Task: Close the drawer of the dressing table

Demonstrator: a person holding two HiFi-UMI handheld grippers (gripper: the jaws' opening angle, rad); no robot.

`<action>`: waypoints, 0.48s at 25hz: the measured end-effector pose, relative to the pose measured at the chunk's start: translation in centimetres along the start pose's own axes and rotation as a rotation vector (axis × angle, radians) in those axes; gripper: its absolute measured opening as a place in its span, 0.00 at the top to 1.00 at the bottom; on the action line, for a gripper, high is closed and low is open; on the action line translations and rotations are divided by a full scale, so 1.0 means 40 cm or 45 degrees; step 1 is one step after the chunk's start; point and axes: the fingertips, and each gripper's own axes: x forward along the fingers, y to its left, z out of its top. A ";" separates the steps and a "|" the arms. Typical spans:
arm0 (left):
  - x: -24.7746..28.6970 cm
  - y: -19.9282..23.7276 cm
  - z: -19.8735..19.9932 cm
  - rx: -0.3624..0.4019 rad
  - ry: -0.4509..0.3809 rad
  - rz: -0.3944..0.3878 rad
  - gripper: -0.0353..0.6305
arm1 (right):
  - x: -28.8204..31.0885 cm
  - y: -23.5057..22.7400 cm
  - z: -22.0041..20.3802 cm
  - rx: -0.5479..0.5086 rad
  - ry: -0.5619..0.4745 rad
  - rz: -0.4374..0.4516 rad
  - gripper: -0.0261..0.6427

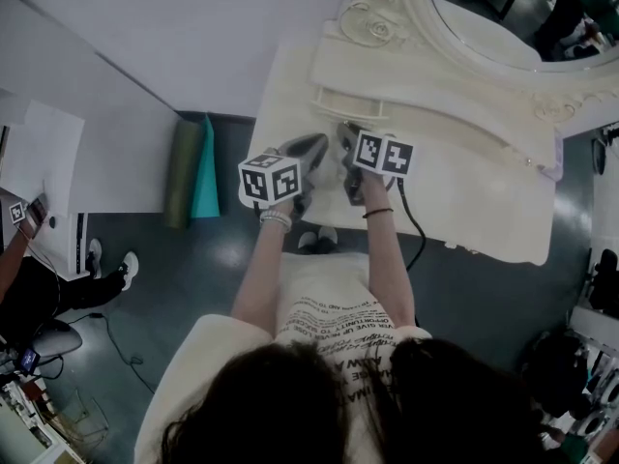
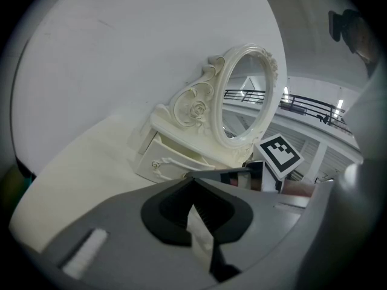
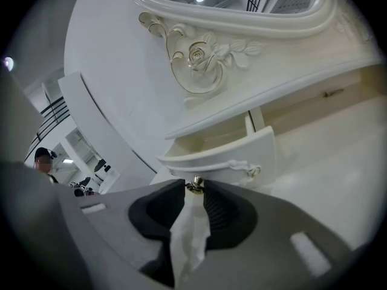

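Observation:
A cream dressing table [image 1: 484,196] carries an oval mirror [image 1: 484,27] in a carved frame. Its left drawer [image 3: 224,156] stands pulled out under the mirror base, also seen as the open drawer [image 2: 166,159] in the left gripper view. My right gripper [image 3: 195,185] is at the drawer front, its jaw tips shut on the small brass knob [image 3: 195,186]. In the head view the right gripper [image 1: 345,135] reaches the drawer [image 1: 348,102]. My left gripper [image 2: 192,179] hovers over the tabletop short of the drawer, shut and holding nothing. It shows beside the right one as the left gripper [image 1: 322,149].
A second drawer [image 3: 329,93] to the right sits closed. Green and teal rolls [image 1: 193,167] lean by the table's left end on the dark floor. A white partition [image 1: 116,153] stands at the left, where another person [image 1: 39,288] sits. A black cable [image 1: 416,230] hangs off the table's front edge.

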 end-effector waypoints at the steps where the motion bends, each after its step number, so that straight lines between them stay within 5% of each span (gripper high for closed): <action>1: 0.002 0.001 0.001 0.001 -0.001 0.000 0.96 | 0.001 -0.002 0.001 0.000 0.000 0.001 0.82; 12: 0.030 0.006 0.017 0.002 -0.002 -0.001 0.96 | 0.011 -0.012 0.027 -0.006 -0.002 0.011 0.82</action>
